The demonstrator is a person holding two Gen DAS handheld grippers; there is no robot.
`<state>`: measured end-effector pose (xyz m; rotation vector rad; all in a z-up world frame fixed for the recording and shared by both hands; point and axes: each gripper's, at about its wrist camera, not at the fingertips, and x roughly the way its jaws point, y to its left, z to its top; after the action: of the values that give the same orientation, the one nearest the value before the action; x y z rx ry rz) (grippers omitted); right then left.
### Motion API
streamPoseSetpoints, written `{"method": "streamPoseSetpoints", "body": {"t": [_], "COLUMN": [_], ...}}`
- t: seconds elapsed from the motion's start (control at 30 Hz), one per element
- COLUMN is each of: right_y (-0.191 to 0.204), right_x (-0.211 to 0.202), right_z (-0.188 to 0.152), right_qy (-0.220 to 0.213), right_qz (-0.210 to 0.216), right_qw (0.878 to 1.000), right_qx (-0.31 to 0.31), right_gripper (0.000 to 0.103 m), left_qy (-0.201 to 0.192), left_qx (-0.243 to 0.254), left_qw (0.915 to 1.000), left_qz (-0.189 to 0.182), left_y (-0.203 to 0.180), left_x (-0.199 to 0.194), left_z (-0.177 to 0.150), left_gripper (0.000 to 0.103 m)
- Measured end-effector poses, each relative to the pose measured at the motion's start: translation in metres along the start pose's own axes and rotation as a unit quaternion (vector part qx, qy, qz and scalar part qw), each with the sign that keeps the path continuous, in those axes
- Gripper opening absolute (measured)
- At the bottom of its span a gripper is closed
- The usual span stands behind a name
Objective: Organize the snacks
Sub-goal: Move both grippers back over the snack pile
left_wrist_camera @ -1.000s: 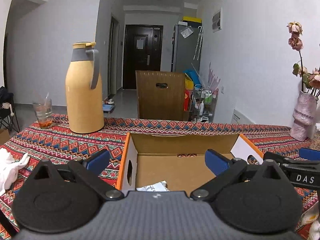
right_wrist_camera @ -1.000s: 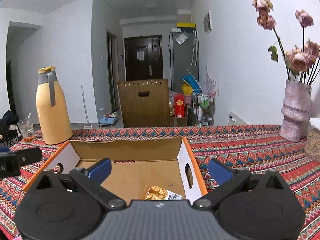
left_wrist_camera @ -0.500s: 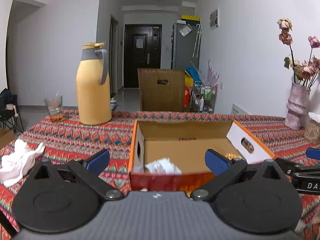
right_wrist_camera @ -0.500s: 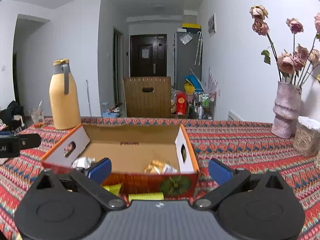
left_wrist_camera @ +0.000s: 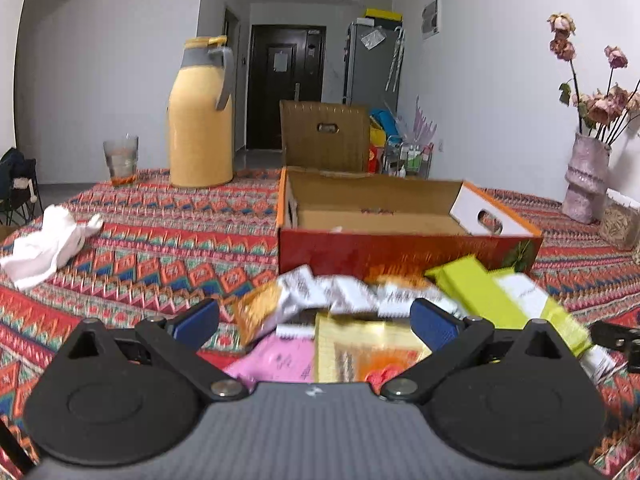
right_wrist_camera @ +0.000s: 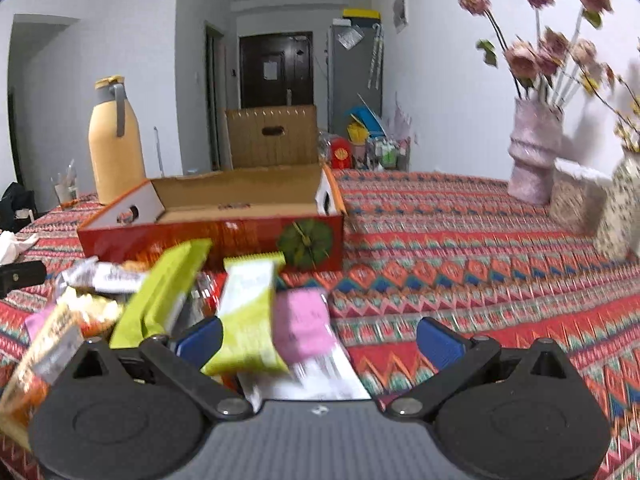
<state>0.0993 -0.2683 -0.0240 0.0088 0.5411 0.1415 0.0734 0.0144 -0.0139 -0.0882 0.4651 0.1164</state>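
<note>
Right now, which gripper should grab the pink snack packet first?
Probably the right gripper. Its open jaws already straddle the pink packet. The left gripper is also open, but a yellow packet fills most of its gap.

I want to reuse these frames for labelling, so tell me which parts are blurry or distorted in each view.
Left wrist view: the snack packets near the lens are motion-smeared, the thermos stays sharp. Right wrist view: the dried flowers and lime-green packet are blurred, and fisheye bending curves the walls and darkens the corners.

One box (left_wrist_camera: 400, 248), one flask (left_wrist_camera: 200, 120), two green packets (right_wrist_camera: 160, 296).
</note>
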Motion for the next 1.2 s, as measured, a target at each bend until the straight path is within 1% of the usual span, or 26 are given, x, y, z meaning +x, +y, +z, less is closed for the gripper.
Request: {"method": "streamPoseSetpoints", "body": {"t": [0.1,0.2,0.33,0.43,0.5,0.7,1.07,1.13,1.17,1.2], "right_y": [-0.008,-0.016,-0.022,-0.020,-0.018,-0.004,0.017,0.016,0.015,0.014], "right_x": [-0.002,-0.001,0.007,0.011,0.012,0.012,0.038,0.040,0.041,0.040], "right_z": [-0.003,0.000,0.003,-0.001,-0.004,-0.009,-0.014,-0.015,-0.015,-0.015], "right_qy": [-0.001,-0.007,0.003,0.017,0.025,0.036,0.073,0.075,0.074,0.074], "right_qz": [-0.012,-0.024,-0.035,-0.030,-0.019,0.002,0.003,0.009,0.014,0.021], "right_qw": [1.000,0.999,0.999,0.999,0.999,0.999,0.994,0.994,0.994,0.995], "right_qx": [0.010,0.021,0.023,0.010,0.004,-0.023,-0.077,-0.078,-0.074,-0.069], "right_gripper": [0.103,0.103,0.103,0.103,0.103,0.103,0.103,0.100,0.097,0.088], "left_qy": [0.006,0.004,0.010,0.012,0.013,0.014,0.016,0.015,0.016,0.016], "left_qx": [-0.006,-0.009,-0.013,-0.016,-0.015,-0.017,-0.018,-0.018,-0.018,-0.018], "left_qw": [1.0000,0.9999,0.9999,0.9998,0.9998,0.9997,0.9997,0.9997,0.9997,0.9997], "left_qz": [0.004,0.000,0.000,-0.002,-0.004,-0.007,-0.008,-0.009,-0.009,-0.009], "left_y": [0.002,0.004,0.005,0.005,0.005,0.005,0.005,0.005,0.005,0.005], "left_x": [0.004,0.005,0.009,0.010,0.009,0.010,0.009,0.009,0.009,0.009], "left_z": [-0.008,-0.010,-0.012,-0.013,-0.013,-0.014,-0.015,-0.015,-0.015,-0.015], "left_gripper": [0.103,0.103,0.103,0.103,0.103,0.103,0.103,0.103,0.103,0.103]}}
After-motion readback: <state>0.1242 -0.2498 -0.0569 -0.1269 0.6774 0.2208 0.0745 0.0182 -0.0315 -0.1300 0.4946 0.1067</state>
